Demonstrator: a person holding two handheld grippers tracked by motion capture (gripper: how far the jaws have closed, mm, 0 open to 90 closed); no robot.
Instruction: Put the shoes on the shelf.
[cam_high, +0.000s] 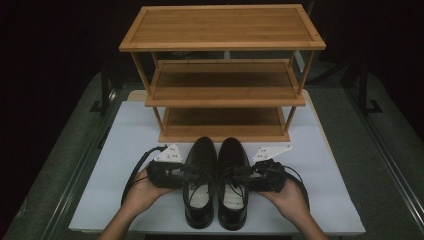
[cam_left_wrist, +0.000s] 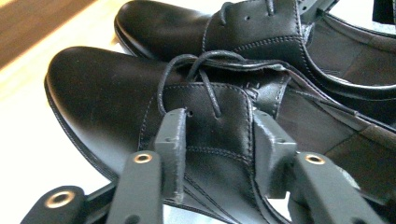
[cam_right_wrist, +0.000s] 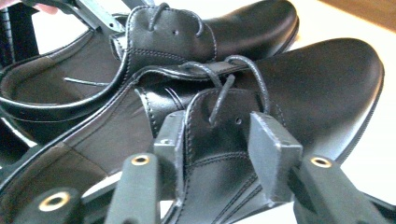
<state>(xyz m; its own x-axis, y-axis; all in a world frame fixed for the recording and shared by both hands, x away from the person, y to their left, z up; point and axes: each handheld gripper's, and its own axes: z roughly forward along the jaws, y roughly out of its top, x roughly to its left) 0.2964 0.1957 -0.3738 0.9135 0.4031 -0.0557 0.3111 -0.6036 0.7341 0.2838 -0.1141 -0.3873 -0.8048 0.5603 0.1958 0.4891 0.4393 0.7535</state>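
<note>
Two black lace-up shoes stand side by side, touching, at the lower centre of the high view on a white surface (cam_high: 125, 165), toes toward a wooden three-tier shelf (cam_high: 222, 75) at the upper centre. The left gripper (cam_high: 181, 172) comes in from the left and clamps the laced flap of the left shoe (cam_high: 200, 182); in the left gripper view its pads (cam_left_wrist: 173, 149) press that leather from both sides. The right gripper (cam_high: 246, 175) likewise holds the lace flap of the right shoe (cam_high: 233, 182), pads (cam_right_wrist: 271, 154) tight against it.
</note>
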